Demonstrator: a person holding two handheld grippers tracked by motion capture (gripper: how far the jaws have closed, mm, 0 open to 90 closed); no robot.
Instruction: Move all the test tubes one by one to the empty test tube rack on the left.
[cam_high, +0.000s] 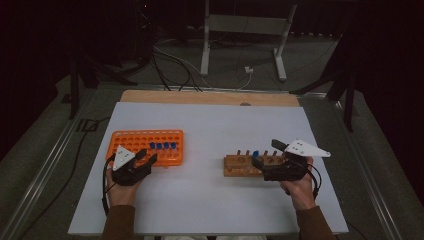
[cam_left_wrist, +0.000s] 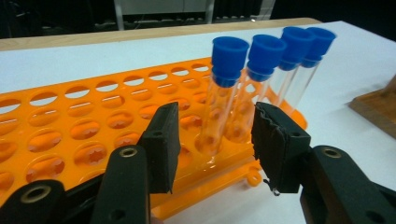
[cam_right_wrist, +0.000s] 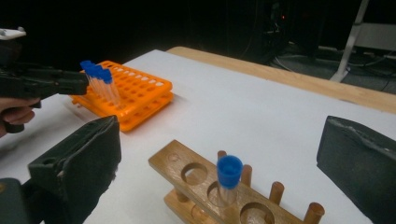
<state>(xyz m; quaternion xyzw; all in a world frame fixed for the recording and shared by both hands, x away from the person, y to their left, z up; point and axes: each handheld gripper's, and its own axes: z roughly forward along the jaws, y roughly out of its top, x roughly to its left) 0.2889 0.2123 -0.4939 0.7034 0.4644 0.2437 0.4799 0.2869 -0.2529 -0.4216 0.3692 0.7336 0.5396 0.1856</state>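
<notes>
An orange tube rack (cam_high: 135, 140) lies at the table's left and holds several clear tubes with blue caps (cam_high: 162, 146) in a row at its near right. My left gripper (cam_high: 146, 156) is open at the rack's near edge. In the left gripper view its jaws stand on either side of the nearest tube (cam_left_wrist: 224, 79) with gaps to both pads. A wooden rack (cam_high: 240, 165) at the right holds one blue-capped tube (cam_right_wrist: 229, 175). My right gripper (cam_high: 265, 153) is open wide just behind that rack, with the tube seen between its jaws but apart from them.
The racks sit on a white sheet (cam_high: 210, 200) over a wooden table whose bare far edge (cam_high: 210, 97) shows. Wooden pegs (cam_right_wrist: 275, 191) rise along the wooden rack. Cables and a metal stand (cam_high: 240, 30) lie on the floor beyond.
</notes>
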